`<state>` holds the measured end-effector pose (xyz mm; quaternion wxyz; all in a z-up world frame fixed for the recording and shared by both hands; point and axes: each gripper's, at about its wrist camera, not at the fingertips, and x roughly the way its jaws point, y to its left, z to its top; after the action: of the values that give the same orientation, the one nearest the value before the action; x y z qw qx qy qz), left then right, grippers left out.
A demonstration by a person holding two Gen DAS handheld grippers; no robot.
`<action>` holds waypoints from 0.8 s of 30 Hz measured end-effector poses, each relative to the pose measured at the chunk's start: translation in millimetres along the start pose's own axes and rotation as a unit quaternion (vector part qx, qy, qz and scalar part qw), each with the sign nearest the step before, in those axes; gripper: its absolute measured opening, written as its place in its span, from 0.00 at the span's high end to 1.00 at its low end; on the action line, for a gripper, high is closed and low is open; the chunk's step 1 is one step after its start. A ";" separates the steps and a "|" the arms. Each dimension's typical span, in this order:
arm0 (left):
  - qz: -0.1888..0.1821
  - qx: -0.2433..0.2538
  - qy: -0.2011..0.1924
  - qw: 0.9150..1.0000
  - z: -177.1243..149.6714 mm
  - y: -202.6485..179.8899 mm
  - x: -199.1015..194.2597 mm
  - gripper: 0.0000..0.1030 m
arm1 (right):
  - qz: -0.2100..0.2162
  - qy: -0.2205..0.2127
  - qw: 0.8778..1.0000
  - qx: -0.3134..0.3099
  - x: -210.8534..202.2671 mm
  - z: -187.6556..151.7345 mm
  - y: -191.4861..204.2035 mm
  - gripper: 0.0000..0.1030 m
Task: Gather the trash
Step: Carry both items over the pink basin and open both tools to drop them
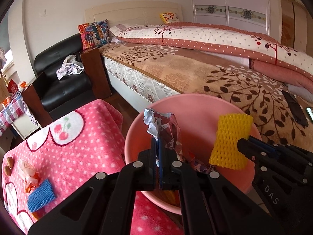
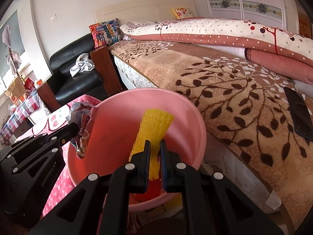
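A pink basin (image 1: 195, 101) (image 2: 148, 94) stands between a pink dotted blanket and the bed. Over its mouth my left gripper (image 1: 157, 143) is shut on a crumpled paper wrapper (image 1: 164, 125), which the right wrist view shows as a wrapper (image 2: 83, 123) at the basin's left rim. My right gripper (image 2: 155, 144) is shut on a yellow foam net (image 2: 154, 125), also held above the basin; the left wrist view has that net (image 1: 230, 139) to the right. A blue foam net (image 1: 41, 194), a plastic wrapper (image 1: 27, 171) and two nuts (image 1: 8, 165) lie on the blanket.
The pink dotted blanket (image 1: 78, 146) covers a surface to the left. A bed with a brown leaf-pattern cover (image 2: 225, 90) runs along the right, a black phone (image 2: 299, 113) on it. A black leather armchair (image 1: 62, 82) is behind.
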<state>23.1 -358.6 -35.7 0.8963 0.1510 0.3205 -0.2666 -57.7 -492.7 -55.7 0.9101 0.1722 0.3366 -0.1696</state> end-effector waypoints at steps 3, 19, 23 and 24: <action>-0.004 0.002 0.003 1.000 -0.1 -1.9 2.8 0.99 | -0.001 0.003 1.000 0.004 2.6 -0.6 -2.2 0.90; -0.032 -0.001 -0.001 0.999 1.3 -2.0 -7.8 0.72 | 0.006 -0.010 1.000 0.025 -4.0 0.4 -13.6 0.69; -0.023 0.003 -0.007 1.000 0.0 -3.0 -15.7 0.72 | 0.011 -0.012 1.000 0.022 -8.6 -1.8 -10.9 0.69; -0.020 0.004 -0.008 1.000 -0.7 -2.9 -17.9 0.72 | 0.012 -0.012 1.000 0.020 -10.3 -2.6 -9.4 0.68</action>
<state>9.4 -353.9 -24.7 0.8927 0.1461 0.3153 -0.2869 -70.4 -497.9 -52.5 0.9126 0.1923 0.3197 -0.1673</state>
